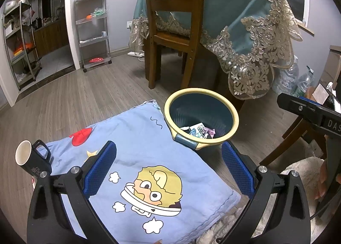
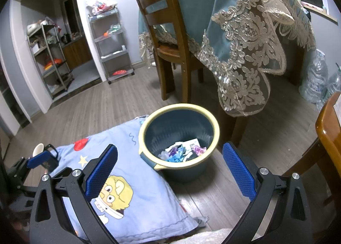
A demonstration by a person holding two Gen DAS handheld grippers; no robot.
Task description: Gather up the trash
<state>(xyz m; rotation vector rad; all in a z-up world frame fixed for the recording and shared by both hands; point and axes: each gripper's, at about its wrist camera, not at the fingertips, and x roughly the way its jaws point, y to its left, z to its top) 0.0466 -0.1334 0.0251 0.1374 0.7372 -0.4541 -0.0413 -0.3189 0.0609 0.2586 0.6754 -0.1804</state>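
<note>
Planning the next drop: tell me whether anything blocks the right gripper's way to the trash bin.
Nothing visible does. The right gripper is open and empty, with the trash bin just ahead of it on the floor, its mouth uncovered and wrappers already inside. The blue cartoon cloth lies to the left, its edge touching the bin's side.

The bin [image 2: 179, 135] mouth lies unobstructed; the chair [image 2: 170, 37] and tablecloth [image 2: 240, 52] crowd behind it.

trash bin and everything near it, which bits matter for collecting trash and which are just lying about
Belongs to the job:
- trash bin
- crumpled wrappers and paper already inside it
- left gripper and right gripper, fingers apart, holding nothing

Just lying about:
- cartoon blanket
- black mug
- wooden chair
- lace-edged tablecloth
</note>
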